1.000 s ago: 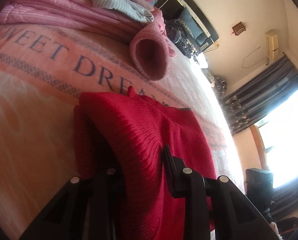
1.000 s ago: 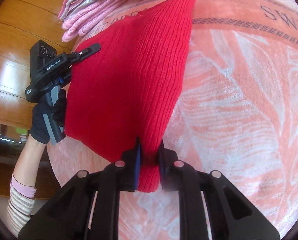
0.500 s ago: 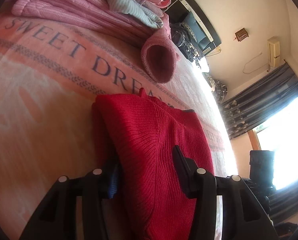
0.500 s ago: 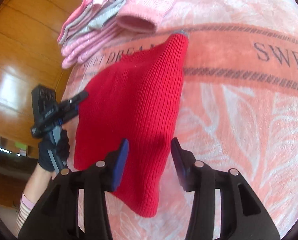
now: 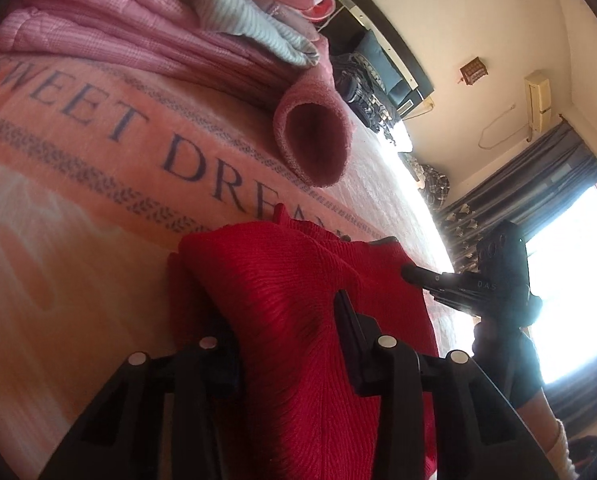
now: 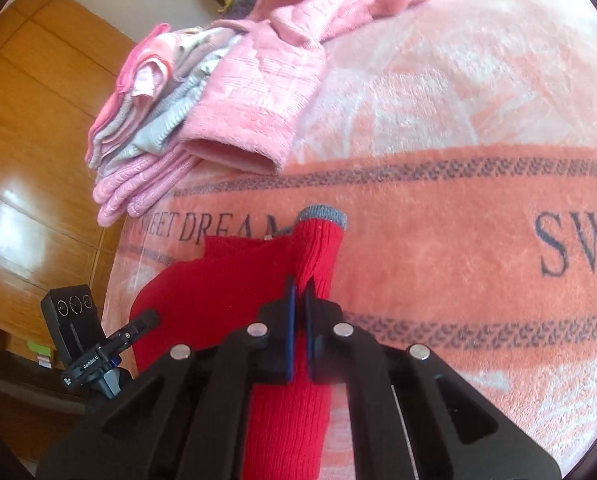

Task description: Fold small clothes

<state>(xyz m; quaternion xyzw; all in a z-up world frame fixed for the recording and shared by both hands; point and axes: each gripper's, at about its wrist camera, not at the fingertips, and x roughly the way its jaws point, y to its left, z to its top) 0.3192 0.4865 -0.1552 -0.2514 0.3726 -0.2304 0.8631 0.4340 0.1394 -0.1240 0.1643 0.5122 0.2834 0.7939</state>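
A red knit sweater [image 5: 298, 280] [image 6: 218, 280] lies on the peach "SWEET DREAM" blanket [image 5: 78, 160] [image 6: 458, 260]. Its sleeve ends in a grey cuff [image 6: 324, 216] and points away from me. My right gripper [image 6: 300, 292] is shut on this sleeve, a thin strip of red between the blue pads. In the left wrist view the right gripper [image 5: 408, 272] touches the sweater's far edge. My left gripper [image 5: 282, 332] stands open, its fingers wide apart with a bulge of the sweater between them. The left gripper [image 6: 146, 318] shows at the sweater's left edge.
A stack of folded pink and grey clothes [image 5: 138, 20] [image 6: 158, 140] sits at the blanket's edge, with a loose pink fleece garment [image 5: 314, 136] [image 6: 250, 120] draped beside it. Wooden floor [image 6: 26, 160] lies beyond the bed. A gloved hand [image 5: 498, 360] holds the right gripper.
My right gripper let go of the sweater's lower edge, opened, moved up and has shut on the sleeve. The left gripper stayed open around the sweater. The right gripper has come into the left wrist view.
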